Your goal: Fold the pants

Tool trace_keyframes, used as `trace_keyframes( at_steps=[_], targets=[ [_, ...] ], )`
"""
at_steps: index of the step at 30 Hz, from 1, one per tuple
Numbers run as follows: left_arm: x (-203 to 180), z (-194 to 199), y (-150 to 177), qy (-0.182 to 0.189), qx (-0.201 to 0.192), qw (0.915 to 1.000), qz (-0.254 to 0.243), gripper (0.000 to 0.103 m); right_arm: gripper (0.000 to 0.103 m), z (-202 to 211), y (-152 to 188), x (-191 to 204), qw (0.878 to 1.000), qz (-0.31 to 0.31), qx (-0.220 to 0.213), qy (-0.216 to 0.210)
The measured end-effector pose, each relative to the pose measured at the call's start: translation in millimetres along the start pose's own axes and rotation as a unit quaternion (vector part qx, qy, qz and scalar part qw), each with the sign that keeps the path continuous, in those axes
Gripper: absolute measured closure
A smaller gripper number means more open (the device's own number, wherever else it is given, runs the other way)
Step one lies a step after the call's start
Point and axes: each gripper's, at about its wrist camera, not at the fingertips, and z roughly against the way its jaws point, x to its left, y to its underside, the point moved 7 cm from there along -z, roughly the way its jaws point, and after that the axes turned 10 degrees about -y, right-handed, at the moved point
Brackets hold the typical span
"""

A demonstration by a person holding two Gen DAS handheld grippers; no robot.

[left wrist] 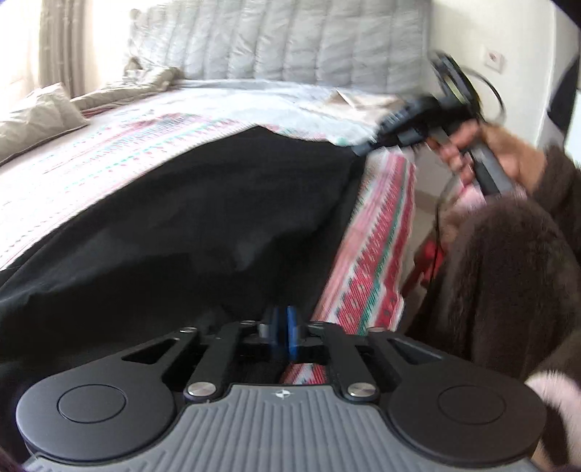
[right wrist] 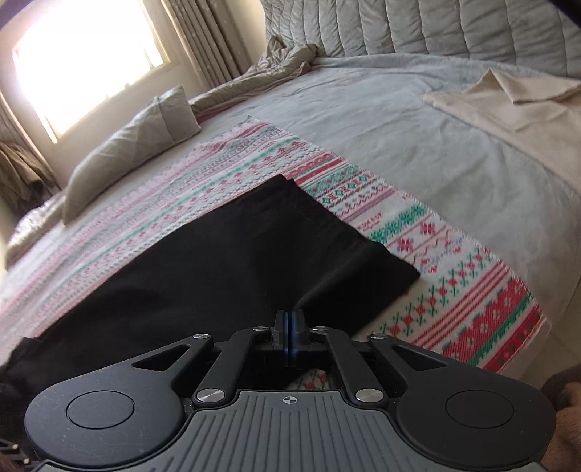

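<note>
The black pants (right wrist: 225, 254) are lying spread flat on a patterned blanket (right wrist: 454, 290) in red, green and white, which is covering the near part of a bed (right wrist: 399, 145); in the right wrist view the garment is stretching from the near left edge of the bed toward its middle, with one squared end lying on the blanket and a second layer showing as a step along its right side. The right gripper (right wrist: 289, 319) is hovering just above the near edge of the pants, its blue-padded jaws standing almost together with only a hairline slit between them and no cloth caught there. In the left wrist view the left gripper (left wrist: 282, 319) is sitting low over the dark fabric close to the bed's near right edge, where the blanket is hanging down over the side; its jaws are standing slightly apart, a narrow gap showing between the blue pads, and nothing is visibly pinched in them. That same view is showing the other gripper blurred at the far right, gripped by a hand (left wrist: 483, 152) coming out of a dark fuzzy sleeve (left wrist: 508, 272). A grey pillow (right wrist: 134, 145) is lying toward the far left of the bed near the bright window (right wrist: 87, 58), a cream cloth (right wrist: 501, 101) is lying at the far right corner, and a quilted headboard (right wrist: 454, 25) is running along the back
</note>
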Motion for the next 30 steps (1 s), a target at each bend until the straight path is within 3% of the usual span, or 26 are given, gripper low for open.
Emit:
trace_keyframes(
  at_steps=[2, 4, 5, 10, 14, 16, 18, 20, 23, 26, 30],
  targets=[
    [3.0, 0.8, -4.9, -0.003, -0.009, 0.9998, 0.015, 0.058, 0.090, 6.7, 2.2, -6.9, 0.999, -0.022, -0.016, -0.030],
    [1.4, -0.7, -10.3, -0.011, -0.019, 0.9997, 0.012, 0.054, 0.071, 12.4, 2.3, -16.7, 0.996, -0.059, -0.038, -0.063],
    [-1.7, -3.5, -10.9, -0.015, -0.018, 0.9997, 0.003, 0.051, 0.068, 14.0, 1.8, -22.4, 0.993, -0.078, -0.049, -0.075],
    [-15.7, -20.2, -5.9, -0.052, -0.010, 0.9975, -0.048, 0.048, 0.068, 5.6, 6.4, -40.3, 0.985, -0.131, -0.063, -0.096],
    [-12.0, -27.7, -8.1, -0.093, -0.015, 0.9941, -0.053, 0.049, 0.071, -9.6, 7.7, -45.5, 0.985, -0.135, -0.069, -0.088],
    [-10.2, -29.2, -8.9, -0.102, -0.007, 0.9933, -0.053, 0.056, 0.071, -15.3, 5.6, -46.0, 0.987, -0.122, -0.080, -0.073],
    [-9.2, -29.6, -8.5, -0.113, 0.002, 0.9917, -0.060, 0.083, 0.075, -21.5, 1.5, -43.8, 0.989, -0.104, -0.093, -0.057],
    [-9.4, -26.8, -8.2, -0.121, 0.008, 0.9904, -0.067, 0.101, 0.101, -27.2, -1.8, -41.6, 0.990, -0.086, -0.102, -0.039],
    [-10.6, -12.3, -14.0, -0.130, -0.018, 0.9892, -0.066, 0.101, 0.103, -23.0, -7.8, -36.3, 0.990, -0.070, -0.122, -0.023],
    [-13.2, 3.6, -20.9, -0.111, -0.032, 0.9913, -0.063, 0.101, 0.103, -3.8, -14.7, -27.3, 0.988, -0.043, -0.150, -0.014],
    [-19.8, 5.2, -14.4, -0.055, 0.002, 0.9969, -0.057, 0.101, 0.103, 8.7, -13.8, -20.6, 0.990, 0.009, -0.139, 0.027]
  ],
)
